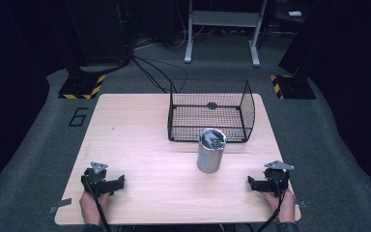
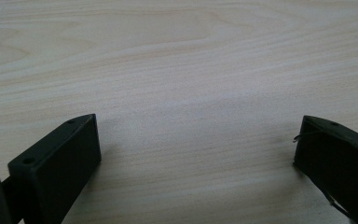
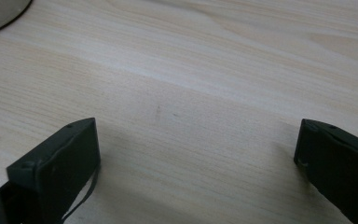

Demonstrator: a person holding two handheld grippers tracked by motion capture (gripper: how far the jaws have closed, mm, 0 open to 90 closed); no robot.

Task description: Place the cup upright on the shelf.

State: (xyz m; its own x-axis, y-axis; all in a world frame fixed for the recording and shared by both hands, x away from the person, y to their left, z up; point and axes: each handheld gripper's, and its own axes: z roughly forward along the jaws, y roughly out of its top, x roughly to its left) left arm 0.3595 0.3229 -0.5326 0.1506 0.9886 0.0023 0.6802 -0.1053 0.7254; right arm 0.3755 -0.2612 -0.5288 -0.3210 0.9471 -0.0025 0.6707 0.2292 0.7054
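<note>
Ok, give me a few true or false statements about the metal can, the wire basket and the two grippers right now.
1. The metal can stands upright on the table. True.
2. The can is inside the wire basket. False: it stands on the table just in front of the basket.
3. The left gripper has its jaws wide apart with only bare wood between them. True.
4. The right gripper is shut on the can. False: its jaws are open, and the can sits off to one side, apart from it.
5. The basket lies tipped on its side. False: it sits upright, open at the top.
</note>
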